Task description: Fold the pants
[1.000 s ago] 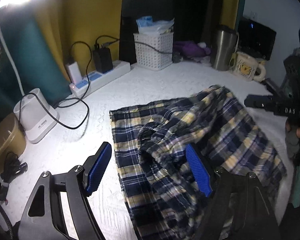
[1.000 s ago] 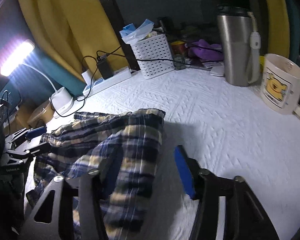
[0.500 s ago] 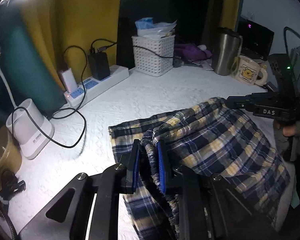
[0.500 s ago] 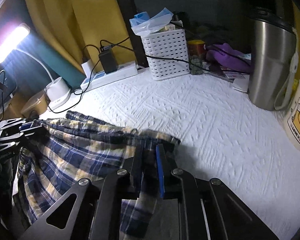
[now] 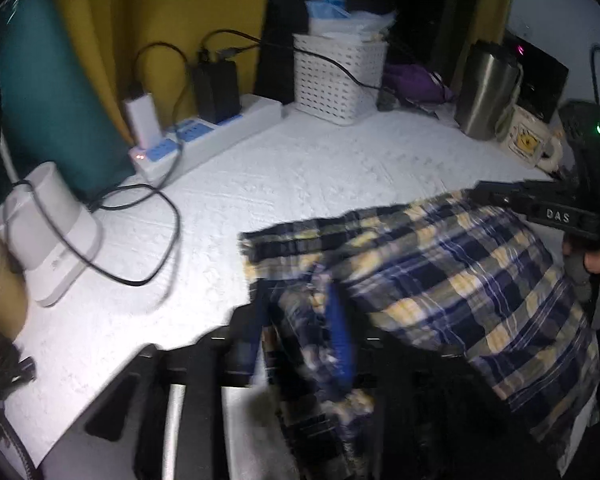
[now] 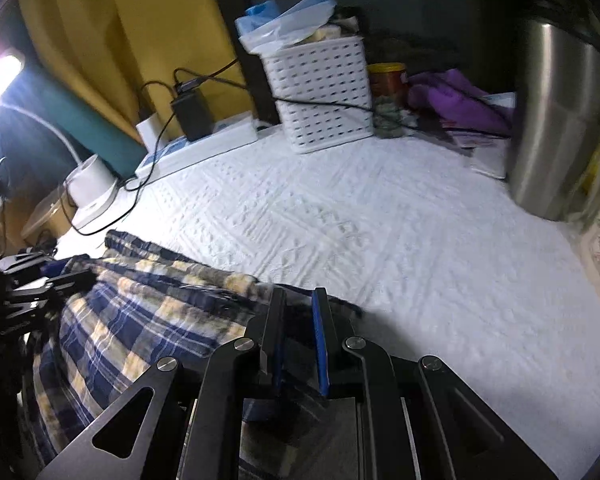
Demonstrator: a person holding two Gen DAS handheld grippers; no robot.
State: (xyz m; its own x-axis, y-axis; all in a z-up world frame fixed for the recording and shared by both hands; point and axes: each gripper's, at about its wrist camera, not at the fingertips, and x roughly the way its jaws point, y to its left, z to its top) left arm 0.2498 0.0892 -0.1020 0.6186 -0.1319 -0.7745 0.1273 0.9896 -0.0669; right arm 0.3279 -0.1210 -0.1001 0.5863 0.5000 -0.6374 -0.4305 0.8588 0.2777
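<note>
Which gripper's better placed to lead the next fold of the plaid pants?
Right, probably. The right gripper is shut on the plaid pants edge; the left gripper has cloth between its jaws, but they are opening.

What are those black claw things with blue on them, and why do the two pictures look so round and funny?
They are two hand-held grabbers. A person holds one in each hand, and each carries a little wide-eyed camera that bends the picture round. One picture looks along the left gripper, the other along the right gripper. The blue parts are soft pads that pinch.

Both are working on plaid pants lying on a white bedspread. The right gripper is pinched shut on an edge of the cloth. The left one has cloth between its pads, but its jaws are opening.

At the back stand a white basket, a power strip, a steel tumbler and a mug.
</note>
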